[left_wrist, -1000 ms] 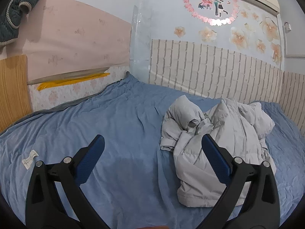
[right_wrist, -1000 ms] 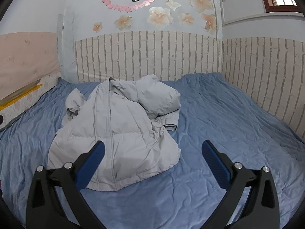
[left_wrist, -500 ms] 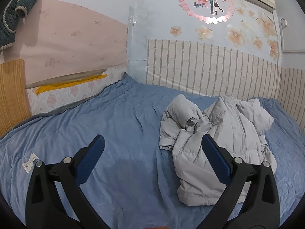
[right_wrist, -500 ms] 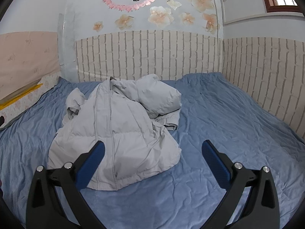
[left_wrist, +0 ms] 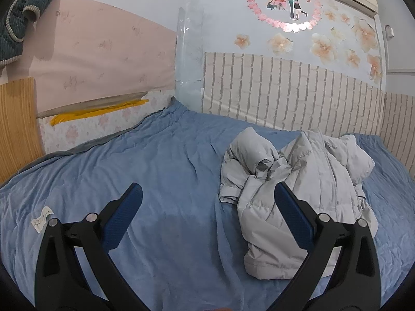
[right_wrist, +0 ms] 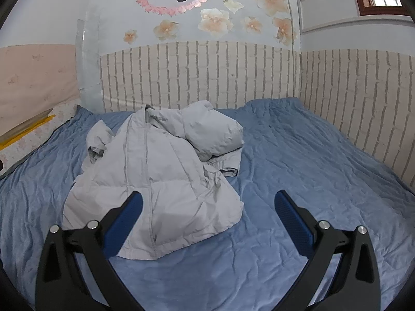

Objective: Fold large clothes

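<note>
A light grey puffer jacket (left_wrist: 298,181) lies crumpled on the blue bed cover (left_wrist: 160,171), its sleeves bunched up. In the left wrist view it is at the right, behind my right finger. In the right wrist view the jacket (right_wrist: 155,178) lies left of centre, its hem near my left finger. My left gripper (left_wrist: 207,217) is open and empty, above the cover to the jacket's left. My right gripper (right_wrist: 207,217) is open and empty, above the jacket's near right corner.
Brick-pattern wall panels (right_wrist: 207,75) border the bed at the back and right. A wooden headboard (left_wrist: 15,119) and pink panel stand at the left. A white label (left_wrist: 41,219) lies on the blue cover (right_wrist: 298,160).
Both views have shifted slightly; the jacket appears a little closer and more central in the left wrist view. The jacket itself has not moved and both grippers stay open.
</note>
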Action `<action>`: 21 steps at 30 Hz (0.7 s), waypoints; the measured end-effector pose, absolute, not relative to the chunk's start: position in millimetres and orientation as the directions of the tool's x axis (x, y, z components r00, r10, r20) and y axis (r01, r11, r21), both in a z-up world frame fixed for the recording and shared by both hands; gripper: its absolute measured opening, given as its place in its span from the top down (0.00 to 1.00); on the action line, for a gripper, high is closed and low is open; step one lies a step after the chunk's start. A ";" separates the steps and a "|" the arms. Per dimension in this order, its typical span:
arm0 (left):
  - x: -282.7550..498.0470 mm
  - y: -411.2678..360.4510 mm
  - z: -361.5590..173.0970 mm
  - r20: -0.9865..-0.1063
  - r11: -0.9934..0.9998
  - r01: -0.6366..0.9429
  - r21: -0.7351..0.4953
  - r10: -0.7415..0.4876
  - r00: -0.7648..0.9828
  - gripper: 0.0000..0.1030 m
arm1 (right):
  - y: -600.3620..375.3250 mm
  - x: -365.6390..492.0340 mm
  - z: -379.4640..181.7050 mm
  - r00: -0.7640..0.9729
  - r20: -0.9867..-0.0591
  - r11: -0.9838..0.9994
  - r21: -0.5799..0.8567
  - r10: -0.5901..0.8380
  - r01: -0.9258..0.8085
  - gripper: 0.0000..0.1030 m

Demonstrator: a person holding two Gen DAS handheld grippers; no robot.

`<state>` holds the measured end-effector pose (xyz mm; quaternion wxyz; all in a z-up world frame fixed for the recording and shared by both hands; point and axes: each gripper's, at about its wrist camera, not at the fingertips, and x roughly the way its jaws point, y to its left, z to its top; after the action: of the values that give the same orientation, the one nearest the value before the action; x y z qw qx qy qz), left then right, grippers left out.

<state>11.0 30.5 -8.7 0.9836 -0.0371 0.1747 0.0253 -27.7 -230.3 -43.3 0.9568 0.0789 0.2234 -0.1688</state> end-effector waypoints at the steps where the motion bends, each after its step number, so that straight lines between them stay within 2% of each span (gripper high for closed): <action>1: 11.1 30.7 -8.7 -0.347 0.996 -0.063 -0.064 0.037 0.937 0.03 | -230.3 -27.6 -43.7 0.844 -0.453 0.931 0.075 -0.289 0.358 0.02; 21: 9.2 30.6 -7.0 -0.339 0.996 -0.063 -0.060 0.039 0.940 0.03 | -231.0 -27.1 -45.1 0.841 -0.462 0.933 0.069 -0.283 0.352 0.02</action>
<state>9.2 30.6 -6.9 0.9842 -0.0348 0.1715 0.0260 -27.1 -231.0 -45.1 0.9564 0.0755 0.2282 -0.1660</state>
